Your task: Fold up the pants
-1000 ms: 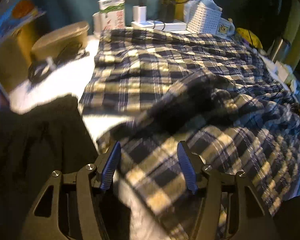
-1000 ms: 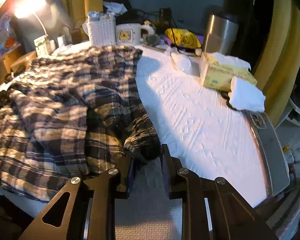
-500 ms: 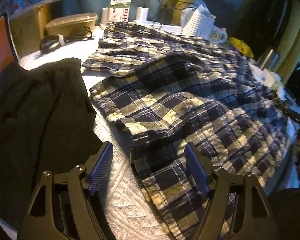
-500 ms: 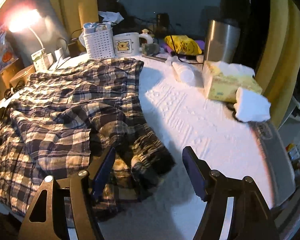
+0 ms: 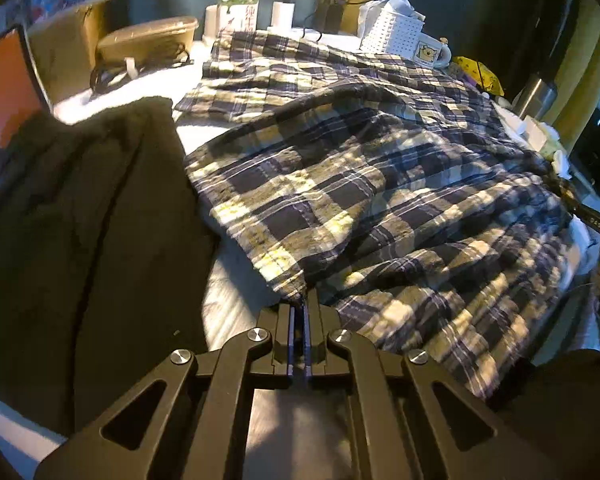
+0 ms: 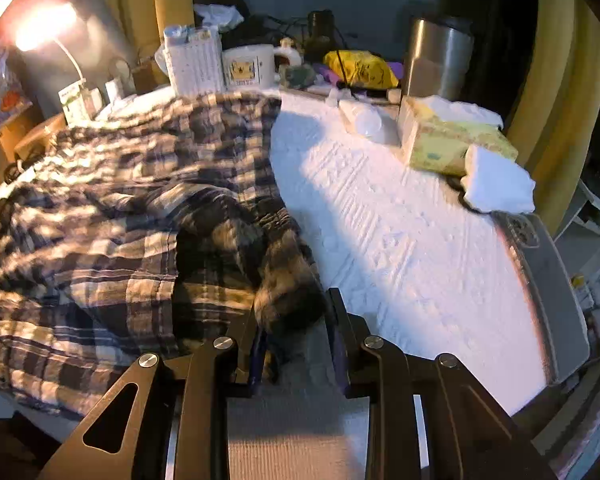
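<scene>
— Largest thing on view?
— White textured table cover (image 6: 400,240), spread wide, lit from the lamp side.
— Next?
— Navy-and-cream plaid flannel pants (image 5: 380,184), rumpled across the cover's middle, one fold lying over another; seen also from the right wrist (image 6: 112,216).
— Beside them?
— Black fuzzy garment (image 5: 80,232), heaped just left of the plaid, touching its edge.
— Then the tools?
— Left gripper (image 5: 300,312): jaws pressed together, pinching a near corner of the plaid hem. Right gripper (image 6: 296,344): jaws parted a little, a dark bunched end of the pants lying between them; clamped or loose, cannot tell.
— Smaller items?
— Steel cylindrical canister (image 6: 438,58) at the far right edge. Yellow-green tissue box (image 6: 440,144) near it. White perforated plastic basket (image 5: 388,32) behind the pants. White mug with a yellow bear picture (image 6: 248,66) just beside that basket.
</scene>
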Motion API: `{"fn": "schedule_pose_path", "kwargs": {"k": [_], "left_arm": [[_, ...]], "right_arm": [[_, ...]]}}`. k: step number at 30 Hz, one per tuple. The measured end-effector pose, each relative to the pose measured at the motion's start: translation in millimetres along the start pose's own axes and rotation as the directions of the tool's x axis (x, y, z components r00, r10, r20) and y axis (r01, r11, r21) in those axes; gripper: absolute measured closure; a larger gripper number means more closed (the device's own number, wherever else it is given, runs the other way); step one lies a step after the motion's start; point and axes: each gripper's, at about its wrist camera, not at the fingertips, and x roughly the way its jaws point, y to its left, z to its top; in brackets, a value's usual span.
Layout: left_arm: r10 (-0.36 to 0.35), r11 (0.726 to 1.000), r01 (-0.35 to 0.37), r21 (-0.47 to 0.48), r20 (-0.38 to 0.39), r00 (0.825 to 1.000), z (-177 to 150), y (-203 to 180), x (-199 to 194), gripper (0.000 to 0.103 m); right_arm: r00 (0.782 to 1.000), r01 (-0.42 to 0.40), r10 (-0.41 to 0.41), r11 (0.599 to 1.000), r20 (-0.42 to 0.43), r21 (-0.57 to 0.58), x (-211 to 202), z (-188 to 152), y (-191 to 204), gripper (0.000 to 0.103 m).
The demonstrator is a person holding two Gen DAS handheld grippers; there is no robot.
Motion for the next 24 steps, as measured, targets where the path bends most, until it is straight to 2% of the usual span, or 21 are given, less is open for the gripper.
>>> {"fn": "schedule_pose_path", "kwargs": {"k": [2, 3, 4, 5, 6, 8, 11, 14, 16, 21, 24], "left_arm": [[0.001, 1.000, -0.001, -0.007, 0.005, 1.000, 5, 5, -7, 0.095], [0.025, 1.000, -0.025, -0.011, 0.015, 1.000, 9, 8, -11, 0.092], [0.042, 0.999, -0.042, -0.018, 0.031, 0.999, 15, 12, -14, 0.089], [0.052, 0.998, -0.050, -0.033, 0.057, 0.997, 22, 19, -19, 0.079], [0.059, 0.997, -0.056, -0.044, 0.078, 0.995, 28, 24, -21, 0.069], [0.091, 0.995, -0.083, -0.064, 0.131, 0.987, 42, 34, -26, 0.063], [0.115, 0.992, -0.103, -0.078, 0.185, 0.976, 68, 47, -21, 0.063], [0.126, 0.990, -0.112, -0.083, 0.197, 0.972, 95, 55, -3, 0.062], [0.131, 0.989, -0.114, -0.097, 0.194, 0.972, 109, 59, 10, 0.062], [0.125, 0.990, -0.109, -0.093, 0.194, 0.973, 137, 66, 41, 0.062], [0.129, 0.989, -0.115, -0.090, 0.181, 0.975, 147, 71, 56, 0.062]], "right_arm": [[1.000, 0.008, -0.008, 1.000, 0.025, -0.009, -10, 9, -6, 0.066], [0.999, 0.010, -0.010, 1.000, 0.041, -0.014, -15, 15, -8, 0.042], [0.998, 0.012, -0.011, 1.000, 0.065, -0.016, -19, 21, -9, 0.023], [0.995, 0.005, -0.003, 1.000, 0.096, -0.023, -23, 31, -11, 0.021], [0.994, 0.000, 0.005, 0.999, 0.112, -0.039, -23, 43, -10, 0.021], [0.992, 0.022, -0.012, 0.997, 0.129, -0.078, -19, 65, -6, 0.021], [0.988, 0.010, 0.013, 0.989, 0.157, -0.146, -3, 101, 2, 0.021], [0.988, -0.020, 0.045, 0.986, 0.149, -0.167, 31, 136, 8, 0.021], [0.989, -0.058, 0.079, 0.984, 0.122, -0.169, 59, 158, 12, 0.034], [0.985, -0.164, 0.169, 0.974, 0.020, -0.155, 124, 195, 18, 0.036], [0.976, -0.216, 0.211, 0.967, -0.050, -0.135, 155, 202, 24, 0.038]]}}
